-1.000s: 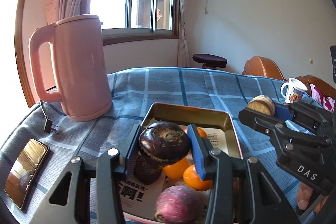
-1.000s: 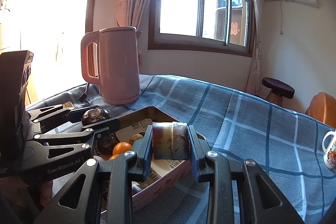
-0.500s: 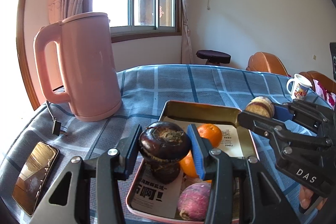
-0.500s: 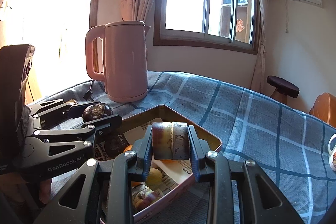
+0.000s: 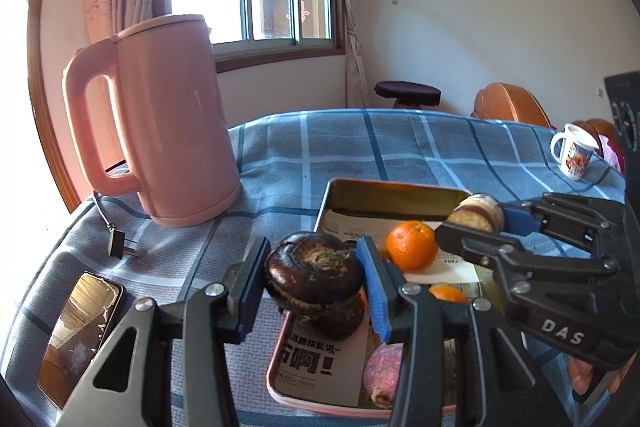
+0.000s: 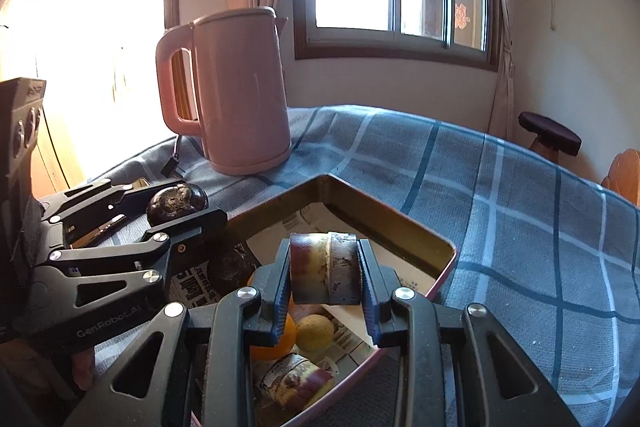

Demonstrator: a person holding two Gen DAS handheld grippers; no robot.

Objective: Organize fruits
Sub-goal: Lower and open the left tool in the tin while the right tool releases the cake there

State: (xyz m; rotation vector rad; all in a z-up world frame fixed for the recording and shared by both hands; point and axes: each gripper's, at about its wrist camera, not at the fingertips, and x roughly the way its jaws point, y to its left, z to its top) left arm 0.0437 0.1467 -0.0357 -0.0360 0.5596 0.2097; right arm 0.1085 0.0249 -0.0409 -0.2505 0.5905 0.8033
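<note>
Left wrist view: left tool point(image 5: 314, 281) is gripping a dark water chestnut point(image 5: 314, 273) over the near-left edge of the paper-lined tin tray point(image 5: 394, 193). Right tool point(image 6: 325, 277) is clamping a cut chunk, possibly sugarcane point(image 6: 324, 273), above the tray's middle. Oranges point(image 5: 412, 245) are lying inside; pink kettle point(image 5: 160, 119) is standing on the checked worktop point(image 5: 400, 143).

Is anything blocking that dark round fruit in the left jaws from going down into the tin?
Partly: another dark fruit lies in the tray right below the held dark fruit; bare paper lining shows nearer.
</note>
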